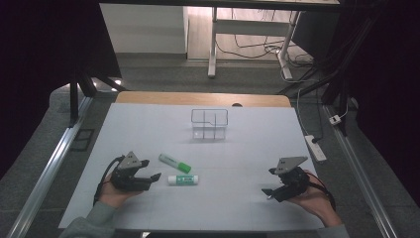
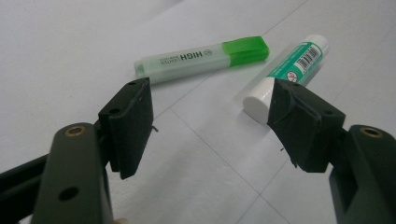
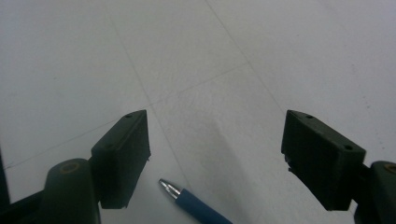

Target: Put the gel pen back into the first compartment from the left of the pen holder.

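A green highlighter (image 1: pixel 174 163) and a white-and-green glue stick (image 1: pixel 183 179) lie side by side on the white table cover, left of centre. My left gripper (image 1: pixel 151 169) rests just left of them, open. In the left gripper view the highlighter (image 2: pixel 201 58) lies ahead of the left gripper (image 2: pixel 210 107), and the glue stick (image 2: pixel 287 74) has its white cap partly behind one jaw. My right gripper (image 1: pixel 269 181) stands open at the right. In the right gripper view a blue pen (image 3: pixel 196 207) lies low between the jaws of the right gripper (image 3: pixel 217 140), untouched by either pad.
A clear wire-framed organiser (image 1: pixel 209 124) with compartments stands at the back centre of the table cover (image 1: pixel 148 129). A power strip (image 1: pixel 315 147) lies on the floor off the table's right edge. Desk legs and cables stand beyond the far edge.
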